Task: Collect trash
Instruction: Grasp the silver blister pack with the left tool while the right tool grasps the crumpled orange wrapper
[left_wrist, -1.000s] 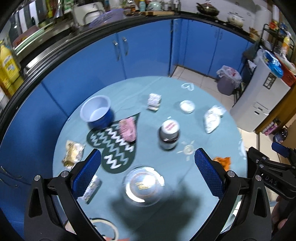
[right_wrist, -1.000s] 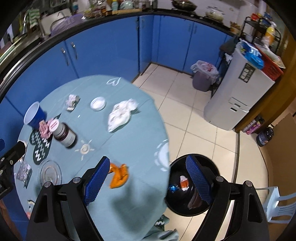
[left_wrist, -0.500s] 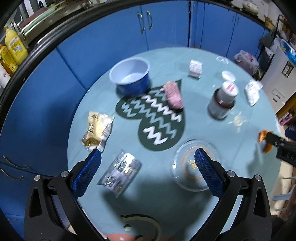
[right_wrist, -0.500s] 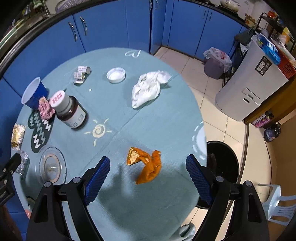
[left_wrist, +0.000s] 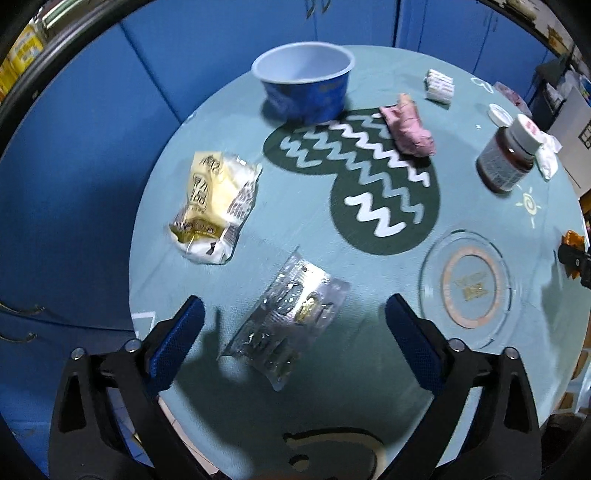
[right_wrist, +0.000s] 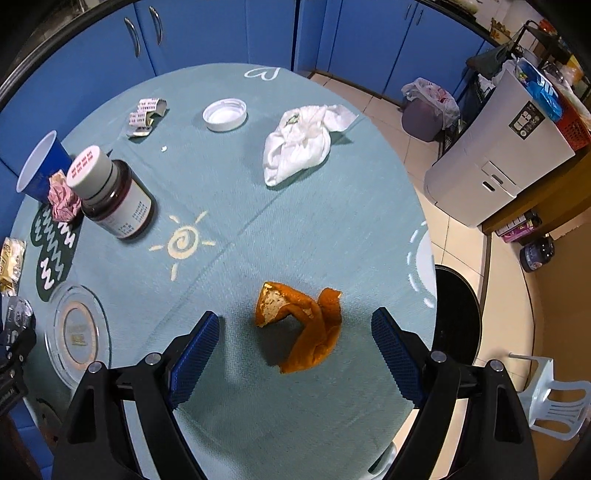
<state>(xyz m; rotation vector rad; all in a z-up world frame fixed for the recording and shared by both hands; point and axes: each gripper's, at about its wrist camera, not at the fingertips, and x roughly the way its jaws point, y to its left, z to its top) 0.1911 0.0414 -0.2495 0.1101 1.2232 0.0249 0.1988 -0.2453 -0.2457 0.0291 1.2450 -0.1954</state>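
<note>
A crumpled silver foil wrapper (left_wrist: 291, 325) lies on the teal round table (left_wrist: 303, 229), in line with the gap of my left gripper (left_wrist: 293, 314). Its jaws are closing from wide, and the pads stand clear of the foil on both sides. A yellow snack bag (left_wrist: 214, 206) lies to its upper left. My right gripper (right_wrist: 295, 321) is open and hovers over a curled orange peel (right_wrist: 303, 325), with its fingers well apart on either side and not touching it. A white tissue wad (right_wrist: 299, 144) and a pink crumpled wrapper (left_wrist: 410, 125) lie farther back.
On the table stand a blue cup (left_wrist: 306, 81), a brown bottle (right_wrist: 114, 199) with a white lid, a glass dish (left_wrist: 465, 284), a white cap (right_wrist: 224, 114) and a small folded wrapper (right_wrist: 144, 114). A black bin (right_wrist: 458, 310) stands on the floor by the table's right edge. Blue cabinets stand behind.
Both grippers have sunk toward the table. The left one swung from over the glass dish to over the silver wrapper. The right one shifted from the table's edge to over the orange peel.
</note>
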